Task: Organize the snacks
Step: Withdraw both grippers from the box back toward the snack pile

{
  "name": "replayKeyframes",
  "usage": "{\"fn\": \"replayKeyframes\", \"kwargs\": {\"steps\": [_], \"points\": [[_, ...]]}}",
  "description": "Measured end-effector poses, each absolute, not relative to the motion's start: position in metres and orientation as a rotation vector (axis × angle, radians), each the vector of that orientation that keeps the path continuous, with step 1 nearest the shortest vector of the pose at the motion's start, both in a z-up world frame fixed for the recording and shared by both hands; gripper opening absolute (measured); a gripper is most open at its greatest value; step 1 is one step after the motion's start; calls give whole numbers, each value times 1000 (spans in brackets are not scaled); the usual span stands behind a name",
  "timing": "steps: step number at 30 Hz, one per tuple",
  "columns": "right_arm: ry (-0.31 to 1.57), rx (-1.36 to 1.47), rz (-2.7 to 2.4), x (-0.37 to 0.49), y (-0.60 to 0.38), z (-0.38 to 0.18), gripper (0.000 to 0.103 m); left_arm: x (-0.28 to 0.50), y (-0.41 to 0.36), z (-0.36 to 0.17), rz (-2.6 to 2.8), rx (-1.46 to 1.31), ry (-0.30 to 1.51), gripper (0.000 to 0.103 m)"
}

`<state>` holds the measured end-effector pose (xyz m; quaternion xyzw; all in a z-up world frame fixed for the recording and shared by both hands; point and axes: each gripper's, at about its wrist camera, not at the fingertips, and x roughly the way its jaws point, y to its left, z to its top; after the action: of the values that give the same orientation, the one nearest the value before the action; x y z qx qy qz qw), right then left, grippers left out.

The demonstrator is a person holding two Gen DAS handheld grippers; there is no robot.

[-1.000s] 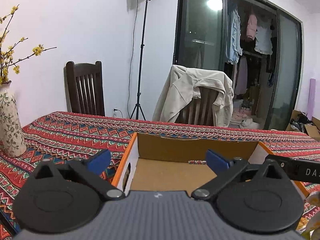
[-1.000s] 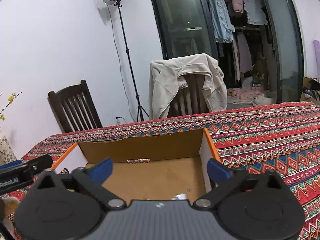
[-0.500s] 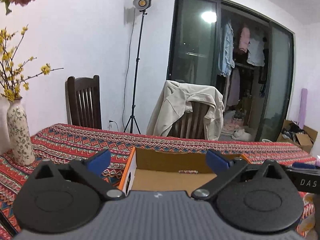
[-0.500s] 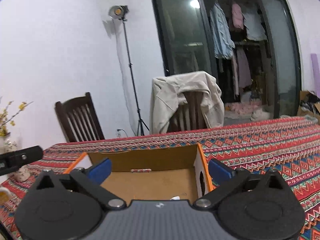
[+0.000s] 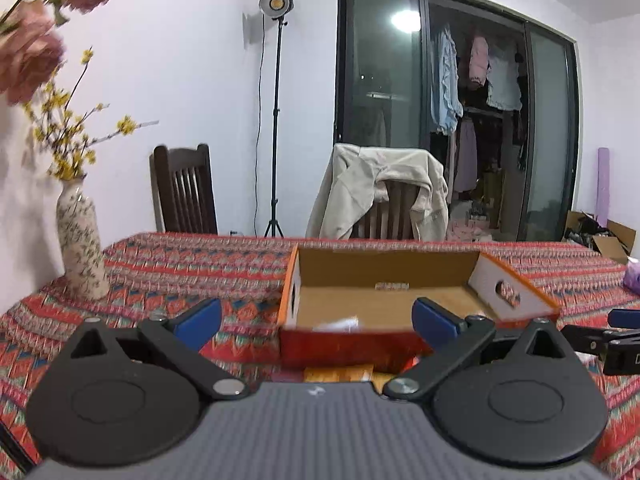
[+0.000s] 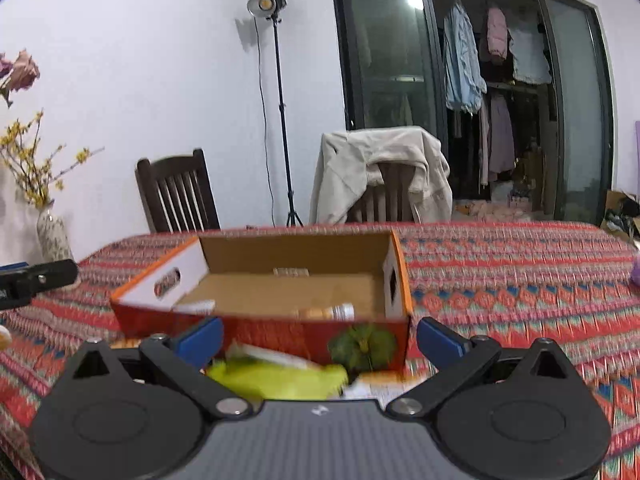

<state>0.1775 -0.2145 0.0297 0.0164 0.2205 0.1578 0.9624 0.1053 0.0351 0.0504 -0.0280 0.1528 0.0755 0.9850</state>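
An open cardboard box [image 5: 384, 272] with orange rims and a red front stands on the patterned tablecloth; it also shows in the right wrist view [image 6: 288, 256]. A few snack packets lie inside, among them an orange and white one [image 6: 326, 312]. In front of the box lie a yellow-green packet [image 6: 276, 378] and an orange packet [image 5: 340, 372]. My left gripper [image 5: 318, 322] is open and empty, short of the box front. My right gripper [image 6: 320, 340] is open and empty above the yellow-green packet. The right gripper also shows in the left wrist view [image 5: 600, 338].
A flowered vase [image 5: 80, 240] with yellow sprigs stands at the table's left. Two wooden chairs stand behind the table, one [image 5: 384, 200] draped with a beige jacket. A light stand [image 5: 276, 120] is by the wall. A purple object [image 5: 632, 276] lies far right.
Both grippers have drawn back from over the box and away from it. The box's red front and the packets lying before it have come into view. Both stay open.
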Motion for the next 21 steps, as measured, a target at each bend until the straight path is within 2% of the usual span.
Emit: {"fn": "replayKeyframes", "kwargs": {"steps": [12,21], "points": [[505,55,337,145,-226,1,103,82,60,1,145,-109,402,103],[508,33,350,138,-217,1,103,79,63,-5,118,-142,384,103]]}}
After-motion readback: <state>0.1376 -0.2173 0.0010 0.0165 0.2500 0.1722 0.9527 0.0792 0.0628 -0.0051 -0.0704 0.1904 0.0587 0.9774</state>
